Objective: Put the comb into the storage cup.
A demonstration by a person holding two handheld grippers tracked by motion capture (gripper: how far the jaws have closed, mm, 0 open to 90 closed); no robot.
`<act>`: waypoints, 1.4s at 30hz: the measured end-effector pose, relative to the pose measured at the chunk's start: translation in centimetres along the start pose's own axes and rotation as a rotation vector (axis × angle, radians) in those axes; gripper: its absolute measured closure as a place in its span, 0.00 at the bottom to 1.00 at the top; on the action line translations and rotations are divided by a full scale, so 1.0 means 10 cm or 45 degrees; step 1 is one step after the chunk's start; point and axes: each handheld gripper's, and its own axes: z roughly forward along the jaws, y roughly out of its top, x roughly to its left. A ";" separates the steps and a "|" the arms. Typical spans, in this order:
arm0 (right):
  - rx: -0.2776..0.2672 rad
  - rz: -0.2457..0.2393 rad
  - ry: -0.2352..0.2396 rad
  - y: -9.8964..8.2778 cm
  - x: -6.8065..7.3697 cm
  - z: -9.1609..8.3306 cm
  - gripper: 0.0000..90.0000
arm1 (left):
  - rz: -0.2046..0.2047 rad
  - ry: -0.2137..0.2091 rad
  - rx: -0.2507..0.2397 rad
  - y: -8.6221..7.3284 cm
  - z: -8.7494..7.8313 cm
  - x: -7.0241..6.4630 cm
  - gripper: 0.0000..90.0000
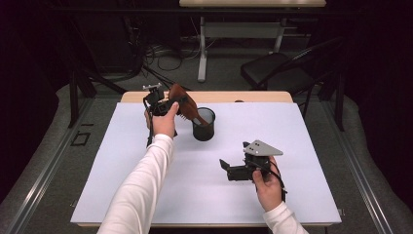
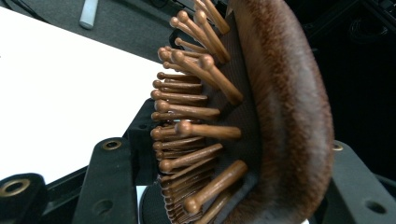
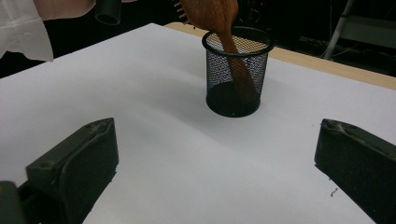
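My worktop (image 1: 146,185) has a white cover; a strip of bare wood (image 1: 253,96) shows along its far edge. Behind this edge, on the grey floor, I see a black chair (image 1: 272,70), a table leg (image 1: 202,48) and loose cables (image 1: 160,56).
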 end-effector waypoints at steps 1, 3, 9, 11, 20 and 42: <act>0.000 -0.002 -0.001 0.00 0.00 0.00 0.00 | -0.002 -0.001 0.000 0.00 0.00 0.00 0.52; 0.000 0.000 0.000 0.00 0.00 0.00 0.00 | -0.008 0.004 0.001 -0.01 0.01 0.00 0.52; 0.002 0.000 -0.001 0.00 0.00 0.00 0.00 | 0.011 0.008 0.004 -0.02 0.02 0.00 0.52; 0.002 -0.002 0.000 0.00 0.00 0.00 0.00 | 0.013 0.008 0.003 -0.02 0.03 0.00 0.52; 0.003 -0.003 -0.002 0.00 0.00 0.01 0.00 | 0.027 0.010 0.004 -0.03 0.03 -0.02 0.52; 0.008 0.000 0.003 -0.01 0.01 0.01 0.00 | 0.051 0.021 0.003 -0.05 0.04 -0.05 0.51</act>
